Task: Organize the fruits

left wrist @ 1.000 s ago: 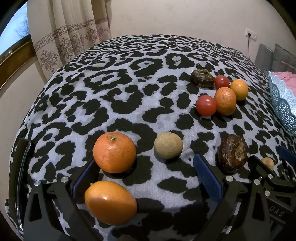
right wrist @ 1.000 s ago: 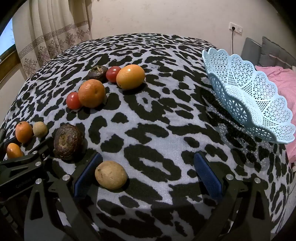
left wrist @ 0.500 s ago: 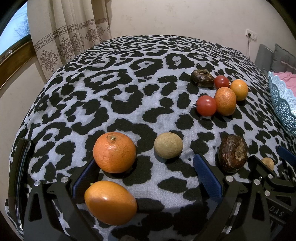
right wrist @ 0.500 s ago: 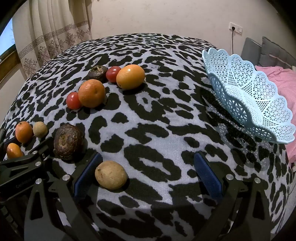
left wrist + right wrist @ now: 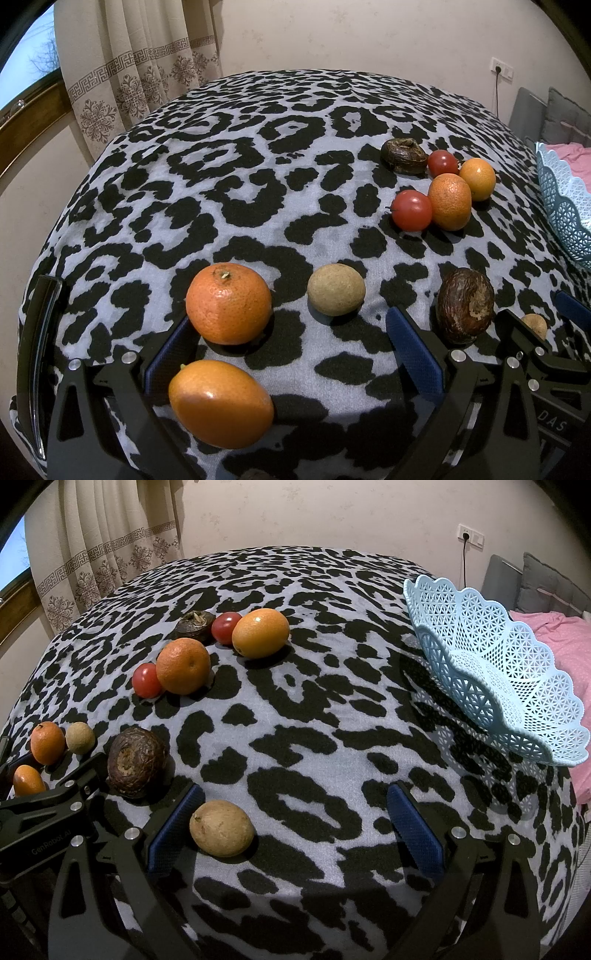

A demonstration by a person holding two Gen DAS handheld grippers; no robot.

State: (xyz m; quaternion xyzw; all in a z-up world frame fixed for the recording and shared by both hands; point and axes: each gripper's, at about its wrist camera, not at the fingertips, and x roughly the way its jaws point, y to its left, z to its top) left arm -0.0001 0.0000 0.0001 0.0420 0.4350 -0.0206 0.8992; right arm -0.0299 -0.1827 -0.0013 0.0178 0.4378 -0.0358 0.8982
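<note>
Fingers of the left gripper are seen spread wide, nothing clasped; an oval orange fruit lies between them near the left pad, and a round orange sits just ahead of that pad's tip; a small tan fruit is noted beyond the gap, and a dark wrinkled fruit just outside the right pad; the right gripper is likewise held wide apart, empty, with a pale yellow-brown fruit resting on the cloth close to its left pad; all fruit is laid on a leopard-print cloth; farther off a cluster is recorded: a second dark wrinkled fruit, a red tomato touching it, a large orange-yellow fruit beside the tomato, then nearer a second round orange with another tomato against it; a light blue lattice basket is seen at the right side of the cloth, tilted, no fruit visible in it; a patterned curtain hangs behind at the left; pink bedding is noted beyond the basket.
</note>
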